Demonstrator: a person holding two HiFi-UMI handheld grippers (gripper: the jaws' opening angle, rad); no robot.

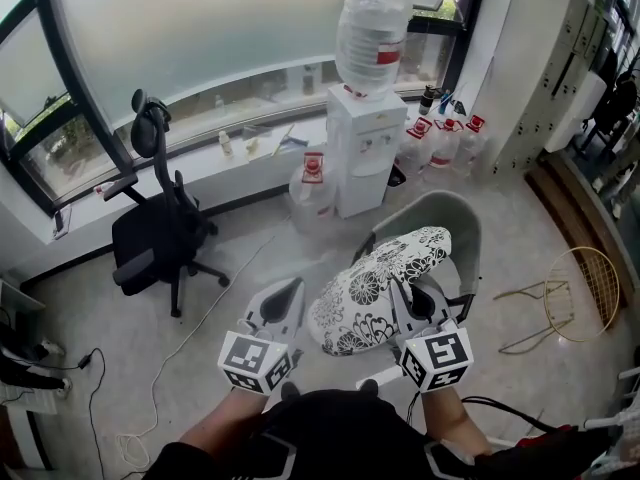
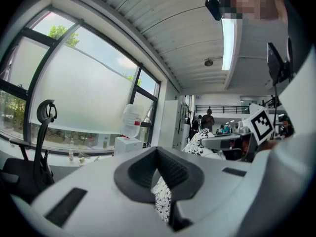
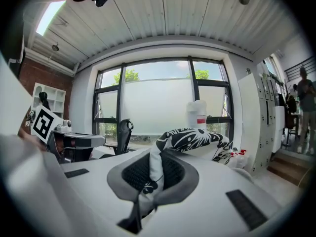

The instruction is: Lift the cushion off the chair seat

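A cushion with a black-and-white flower print hangs slanted between my two grippers, in front of the grey shell chair. It hides the chair seat. My left gripper is shut on the cushion's near left edge. The printed cloth shows pinched in its jaws in the left gripper view. My right gripper is shut on the right edge. In the right gripper view a fold of the cushion rises out of the shut gripper.
A white water dispenser with a big bottle stands behind the chair, spare bottles to its right. A black office chair stands at the left. A gold wire frame lies at the right, cables on the floor.
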